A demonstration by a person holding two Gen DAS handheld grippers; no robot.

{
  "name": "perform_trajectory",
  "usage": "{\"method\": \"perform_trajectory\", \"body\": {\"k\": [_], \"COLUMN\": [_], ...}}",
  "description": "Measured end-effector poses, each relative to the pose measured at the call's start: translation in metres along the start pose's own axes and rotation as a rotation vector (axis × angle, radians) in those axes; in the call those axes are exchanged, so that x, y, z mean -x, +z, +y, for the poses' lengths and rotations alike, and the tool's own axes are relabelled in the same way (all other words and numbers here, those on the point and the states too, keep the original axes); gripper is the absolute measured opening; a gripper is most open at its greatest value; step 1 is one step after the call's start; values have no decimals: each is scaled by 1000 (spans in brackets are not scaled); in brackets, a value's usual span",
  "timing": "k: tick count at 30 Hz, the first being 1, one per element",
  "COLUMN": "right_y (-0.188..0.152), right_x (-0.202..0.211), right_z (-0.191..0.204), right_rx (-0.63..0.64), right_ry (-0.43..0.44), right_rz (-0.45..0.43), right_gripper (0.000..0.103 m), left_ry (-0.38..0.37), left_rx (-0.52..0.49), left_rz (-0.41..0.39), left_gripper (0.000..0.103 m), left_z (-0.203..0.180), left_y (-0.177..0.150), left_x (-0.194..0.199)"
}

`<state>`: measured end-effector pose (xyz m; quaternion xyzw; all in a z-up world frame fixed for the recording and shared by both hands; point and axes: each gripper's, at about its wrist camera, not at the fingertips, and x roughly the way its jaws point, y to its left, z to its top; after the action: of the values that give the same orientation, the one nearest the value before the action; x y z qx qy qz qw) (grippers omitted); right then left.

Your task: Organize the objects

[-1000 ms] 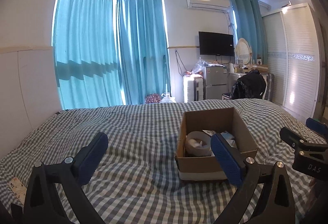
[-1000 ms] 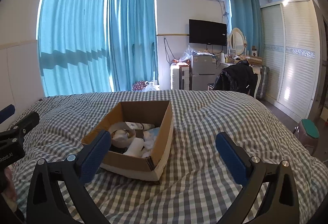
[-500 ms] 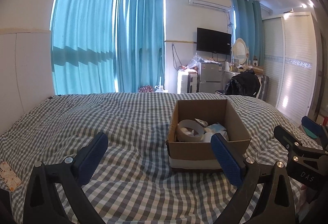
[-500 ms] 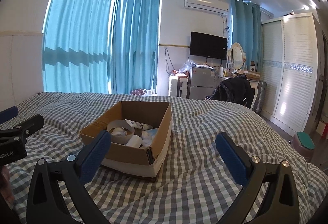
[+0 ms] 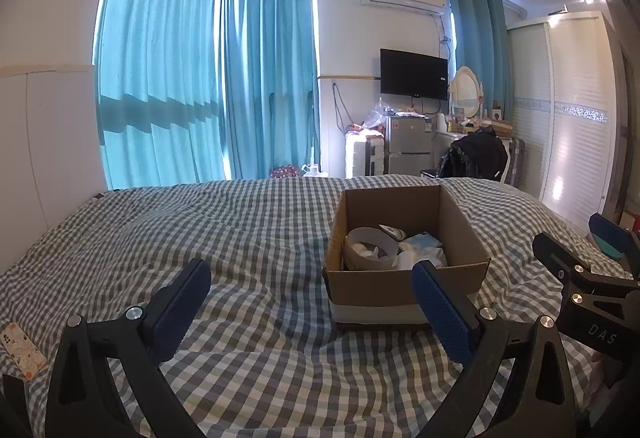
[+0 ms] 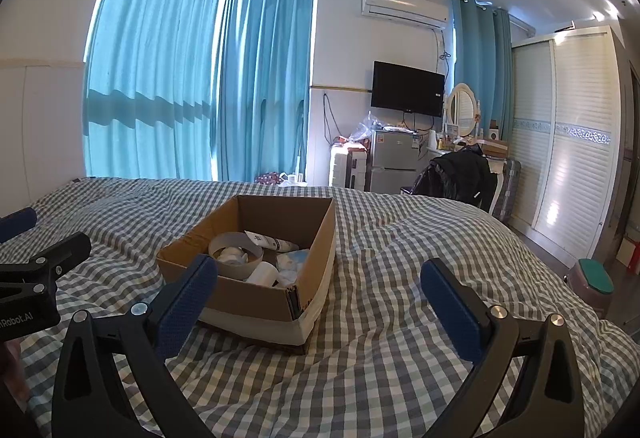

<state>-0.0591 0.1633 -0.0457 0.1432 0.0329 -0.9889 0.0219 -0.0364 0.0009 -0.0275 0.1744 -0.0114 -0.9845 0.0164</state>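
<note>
An open cardboard box (image 5: 404,290) sits on the checked bedspread (image 5: 248,238); it also shows in the right wrist view (image 6: 256,298). Inside lie a white tape ring (image 5: 370,246), a white tube (image 6: 272,242) and pale packets (image 6: 294,262). My left gripper (image 5: 312,298) is open and empty, just in front of and left of the box. My right gripper (image 6: 320,290) is open and empty, in front of and right of the box. Each gripper shows at the edge of the other's view.
A patterned card (image 5: 22,350) lies at the bed's left edge. Beyond the bed stand blue curtains (image 5: 208,85), a fridge (image 5: 408,145), a wall TV (image 5: 414,73), a chair with a black jacket (image 5: 476,157) and a white wardrobe (image 5: 568,109). A green-topped stool (image 6: 596,282) stands right of the bed.
Both views have tilted upward and drawn back a little, so the box sits lower and slightly farther. Both grippers have stayed open and empty.
</note>
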Motion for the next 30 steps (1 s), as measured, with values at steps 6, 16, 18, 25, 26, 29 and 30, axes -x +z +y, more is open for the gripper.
{"method": "perform_trajectory", "body": {"k": [6,16,18,25,26,29,30], "right_y": [-3,-3,-3,-5,-5,-5,-5], "right_x": [-2,-1,-3,-3,-3,-3,-3], "right_z": [0,1,2,2,2,2,2], "right_rx": [3,11,14,18,18,18,18], "right_ry": [-1,-6,-10,-10,-10,-10,-10], "right_rz": [2,8,12,12,13,13,13], "right_gripper": [102,102,102,102,102,102,102], "left_ry": [-8,7,7,11,11,11,10], "left_rx": [9,0,-1,11,12,12,12], "left_rz": [4,0,-5,-4,-4,-4,-3], "left_gripper": [103,103,103,103,103,103,103], "left_z": [2,0,0,3,3,4,4], "left_y": [-1,-3,-3,-3,-3,-3,-4], "left_x": [0,1,2,2,2,2,2]}}
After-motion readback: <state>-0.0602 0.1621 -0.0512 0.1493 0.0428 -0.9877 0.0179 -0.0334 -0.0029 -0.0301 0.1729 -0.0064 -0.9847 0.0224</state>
